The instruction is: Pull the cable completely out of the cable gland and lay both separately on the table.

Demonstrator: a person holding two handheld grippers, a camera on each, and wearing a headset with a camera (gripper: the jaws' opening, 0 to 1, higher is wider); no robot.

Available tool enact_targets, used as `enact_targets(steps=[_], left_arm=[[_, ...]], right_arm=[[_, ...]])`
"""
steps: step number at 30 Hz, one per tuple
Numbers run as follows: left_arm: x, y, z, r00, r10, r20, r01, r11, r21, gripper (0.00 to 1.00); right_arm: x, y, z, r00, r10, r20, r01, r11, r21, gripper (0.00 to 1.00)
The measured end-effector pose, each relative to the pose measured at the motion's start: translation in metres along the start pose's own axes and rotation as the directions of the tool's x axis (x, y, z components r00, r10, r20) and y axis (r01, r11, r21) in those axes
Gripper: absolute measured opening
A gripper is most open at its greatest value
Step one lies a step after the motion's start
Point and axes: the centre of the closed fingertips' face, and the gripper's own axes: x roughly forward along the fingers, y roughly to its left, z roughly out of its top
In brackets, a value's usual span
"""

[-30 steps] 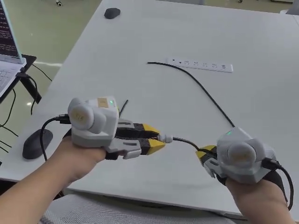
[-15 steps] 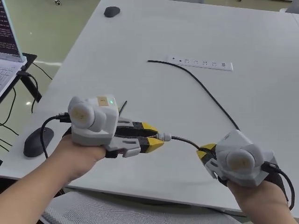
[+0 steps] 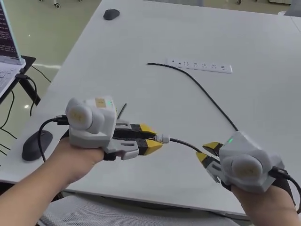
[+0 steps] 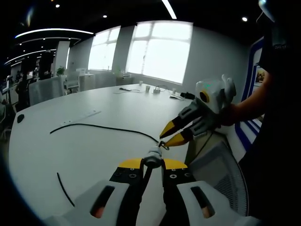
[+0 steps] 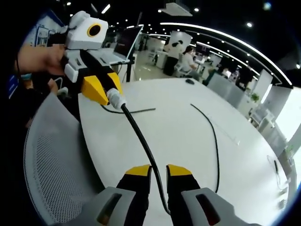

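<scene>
My left gripper [image 3: 154, 140] is shut on the small grey cable gland [image 3: 163, 138], held above the white table [image 3: 141, 42] near its front edge. The black cable [image 3: 202, 89] comes out of the gland, sags toward my right gripper [image 3: 208, 152], then runs on across the table toward the far side. In the right gripper view the cable [image 5: 141, 136] passes between the yellow jaws of the right gripper [image 5: 159, 170], which stand slightly apart and open. The left gripper view has the gland [image 4: 153, 155] clamped at the jaw tips, with the right gripper [image 4: 164, 139] just beyond it.
A white power strip [image 3: 200, 66] lies at the back of the table, and a dark mouse [image 3: 112, 14] at the far corner. A short black cable piece [image 3: 122, 110] rests behind the left gripper. A laptop [image 3: 7, 47] stands off the table's left side. A mesh chair [image 5: 56, 165] is below the front edge.
The right gripper's jaws have parted around the cable and it has slid slightly right and back. The left gripper still holds the gland and has barely moved.
</scene>
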Motion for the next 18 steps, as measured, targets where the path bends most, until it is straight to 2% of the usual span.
enact_targets(steps=[3,7,10,18], left_arm=[[0.002,0.000,0.002,1.0000,-0.002,0.002,0.002,1.000,0.000,0.15],[0.004,0.000,0.003,1.0000,-0.007,-0.002,0.007,1.000,0.001,0.15],[0.005,-0.001,0.003,0.9999,-0.012,-0.010,0.012,1.000,0.005,0.15],[0.006,-0.003,0.003,0.9998,-0.010,-0.015,0.011,1.000,0.013,0.15]], right_arm=[[-0.003,0.006,0.020,0.9994,0.013,0.032,-0.011,0.996,-0.088,0.11],[-0.001,0.013,0.039,0.9978,0.036,0.056,-0.028,0.989,-0.147,0.13],[0.002,0.020,0.046,0.9963,0.063,0.057,-0.051,0.979,-0.196,0.13],[0.006,0.028,0.052,0.9921,0.107,0.066,-0.089,0.968,-0.233,0.10]])
